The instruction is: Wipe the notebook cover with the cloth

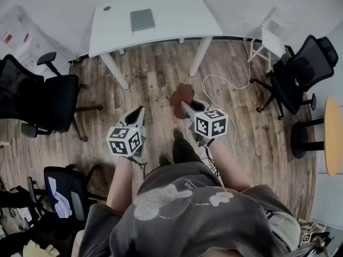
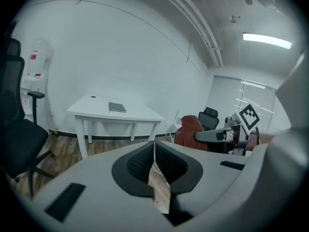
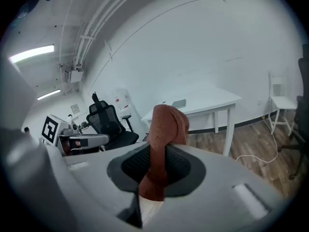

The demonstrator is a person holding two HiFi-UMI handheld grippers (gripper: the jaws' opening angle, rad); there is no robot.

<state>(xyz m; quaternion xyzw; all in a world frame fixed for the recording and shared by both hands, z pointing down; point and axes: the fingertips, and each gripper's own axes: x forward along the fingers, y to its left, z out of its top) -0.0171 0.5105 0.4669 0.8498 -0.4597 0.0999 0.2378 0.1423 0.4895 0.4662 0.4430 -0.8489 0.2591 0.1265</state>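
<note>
Left gripper: jaws together with nothing between them, only a sliver of floor showing through the seam in its own view. I hold it low at my waist, pointing forward. My guess is that it is left free to steady the notebook once I reach it, so there's no reason to have it gaping now.

Notebook: flat on the white table, a little left of the middle of the top, well apart from both tools. I'm standing out on the wood floor with open boards between me and the table. Wiping has not begun, and I'd judge a walk up comes first.

Right gripper: clamped on the cloth, level with the left one and near it. The cloth is pinched through its middle, with a bunch rising past the jaws and a tail hanging below. I reckon this is a carrying grip that leaves a pad of fabric out front to press down.

Looks:
- Notebook: grey cover, closed, plain, thin. It is too far off to tell dust or marks.
- Cloth: rust-brown, nubbly like terry, soft, folded over itself.
</note>
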